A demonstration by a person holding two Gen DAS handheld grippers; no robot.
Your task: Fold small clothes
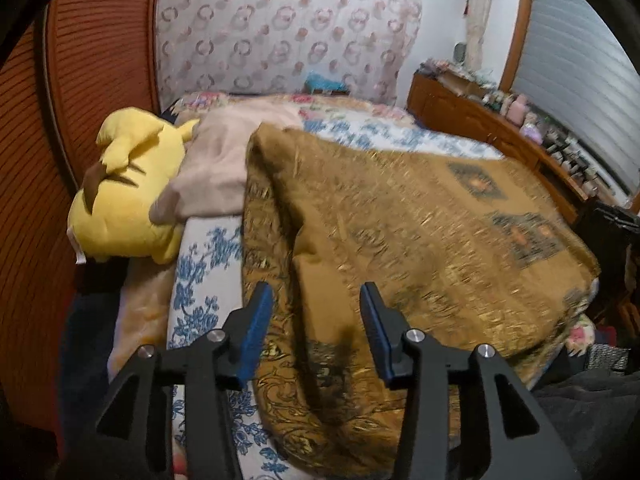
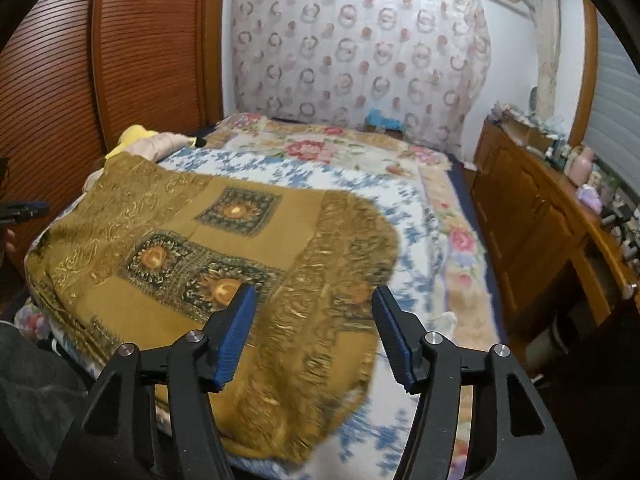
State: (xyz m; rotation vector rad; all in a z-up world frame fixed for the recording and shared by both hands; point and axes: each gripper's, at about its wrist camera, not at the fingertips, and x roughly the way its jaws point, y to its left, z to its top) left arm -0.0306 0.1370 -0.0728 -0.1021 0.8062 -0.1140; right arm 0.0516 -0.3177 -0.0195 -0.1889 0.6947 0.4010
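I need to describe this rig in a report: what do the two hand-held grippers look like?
Both match. The left hand-held gripper and right hand-held gripper have matte black angular linkage arms with triangular cut-outs, silver round pivot bolts, and two fingers lined with ribbed blue pads. No cables or markings show.

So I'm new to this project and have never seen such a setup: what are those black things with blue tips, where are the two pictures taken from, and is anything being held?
They are hand-held tongs: a person holds one in each hand, with a camera on each looking along its fingers. One picture shows the left tongs, the other the right tongs. Both stand open and hold nothing. Below them a mustard patterned cloth lies spread over a blue-flowered bedspread. A yellow plush toy and a beige garment lie by the bed's left side. A wooden cabinet stands to the right.
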